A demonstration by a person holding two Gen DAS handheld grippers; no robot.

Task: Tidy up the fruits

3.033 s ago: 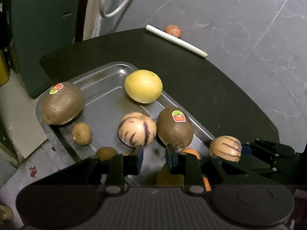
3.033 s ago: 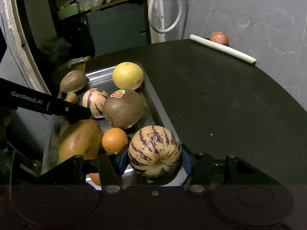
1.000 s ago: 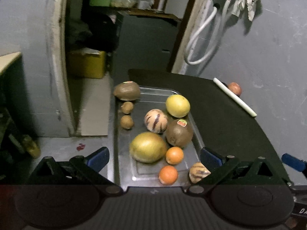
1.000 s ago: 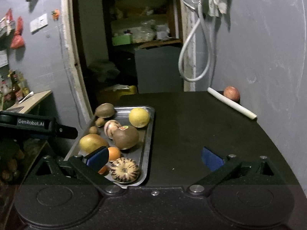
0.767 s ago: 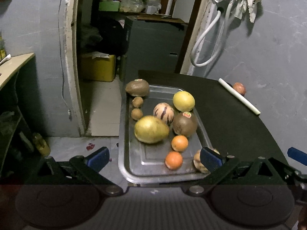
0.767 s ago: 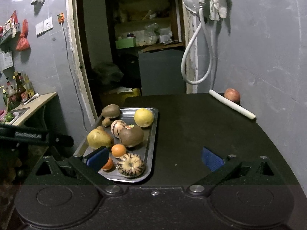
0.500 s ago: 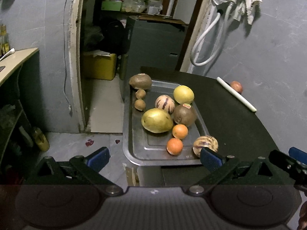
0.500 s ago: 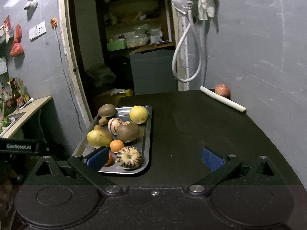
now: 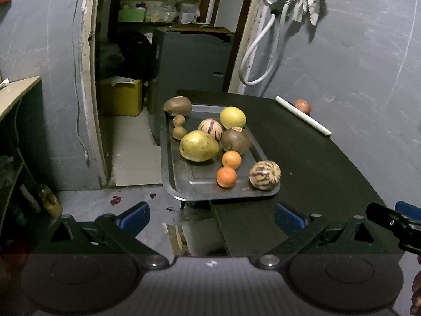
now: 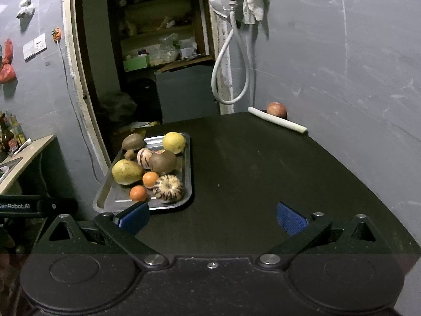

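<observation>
On the dark round-edged surface (image 10: pixel 263 173) sits the shallow rectangular metal tray (image 9: pixel 194 184), its left part hanging past the surface's edge in my left wrist view. All the fruit I can see lies in the tray except one. Biggest is the yellow-green pear-shaped fruit (image 9: pixel 199 145) near the tray's middle, touching the brown round fruit with a red sticker (image 9: pixel 235 140) on its right. Beyond them rest the smooth yellow round citrus (image 9: pixel 232 118) and the cream melon with purple stripes (image 9: pixel 210 129), close together. At the far left corner a brown oval fruit (image 9: pixel 177 105) leans on the rim, with two small brown kiwis (image 9: pixel 179 127) just in front of it. Toward me, a second striped cream melon (image 9: pixel 265 175) sits in the near right corner, beside two small oranges (image 9: pixel 226 177). Well apart, at the surface's far edge by the wall, a reddish round fruit (image 10: pixel 276 109) lies behind a white rod (image 10: pixel 277 123).

My left tool (image 9: pixel 211 217) is spread wide, holding nothing, hovering short of the tray. My right tool (image 10: pixel 211 217) is likewise spread wide and empty above the bare surface.
</observation>
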